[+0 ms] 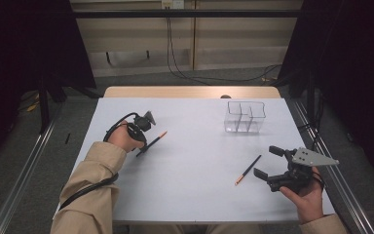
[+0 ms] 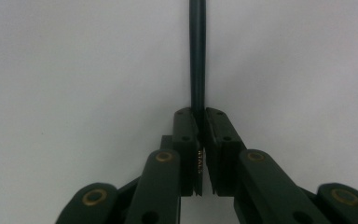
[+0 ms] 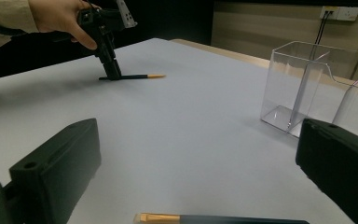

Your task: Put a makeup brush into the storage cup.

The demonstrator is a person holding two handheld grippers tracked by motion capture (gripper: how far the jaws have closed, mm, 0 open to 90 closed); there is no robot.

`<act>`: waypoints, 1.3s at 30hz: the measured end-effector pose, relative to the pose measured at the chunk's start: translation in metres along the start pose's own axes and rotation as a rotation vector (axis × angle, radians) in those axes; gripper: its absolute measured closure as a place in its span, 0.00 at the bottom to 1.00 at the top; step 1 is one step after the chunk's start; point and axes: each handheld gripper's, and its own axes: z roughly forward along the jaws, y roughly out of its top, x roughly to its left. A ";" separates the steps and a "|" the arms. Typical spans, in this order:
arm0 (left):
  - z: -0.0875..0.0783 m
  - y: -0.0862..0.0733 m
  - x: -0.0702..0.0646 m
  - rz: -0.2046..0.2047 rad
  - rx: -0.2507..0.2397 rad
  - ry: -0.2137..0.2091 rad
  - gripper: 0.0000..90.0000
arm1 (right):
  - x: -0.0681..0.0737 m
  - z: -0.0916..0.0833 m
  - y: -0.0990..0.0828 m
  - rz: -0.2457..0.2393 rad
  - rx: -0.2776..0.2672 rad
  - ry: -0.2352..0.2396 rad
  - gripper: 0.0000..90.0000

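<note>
Nearest the camera, the right gripper (image 1: 271, 167) is held with fingers wide apart, empty, beside a second pencil (image 1: 248, 169) on the white worktop (image 1: 195, 161). At far left, a dark pencil (image 1: 152, 143) is clamped by the left gripper (image 1: 145, 142), its gripped end hidden. A clear divided box (image 1: 245, 117) stands far right.

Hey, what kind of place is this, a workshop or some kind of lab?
Probably a lab's recording station: a white table framed by black curtains, a person's hand-held left gripper shut on a pencil, cables trailing across the floor.
</note>
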 end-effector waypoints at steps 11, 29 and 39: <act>-0.002 0.000 -0.003 0.026 -0.004 0.025 0.95 | 0.000 0.001 0.000 -0.003 -0.001 0.001 0.00; -0.012 -0.013 -0.003 -0.027 -0.255 -0.059 0.95 | -0.001 0.001 0.000 0.001 0.000 -0.001 0.00; -0.020 -0.025 -0.004 -0.050 -0.499 -0.117 0.95 | -0.001 0.002 0.000 0.001 0.004 0.002 0.00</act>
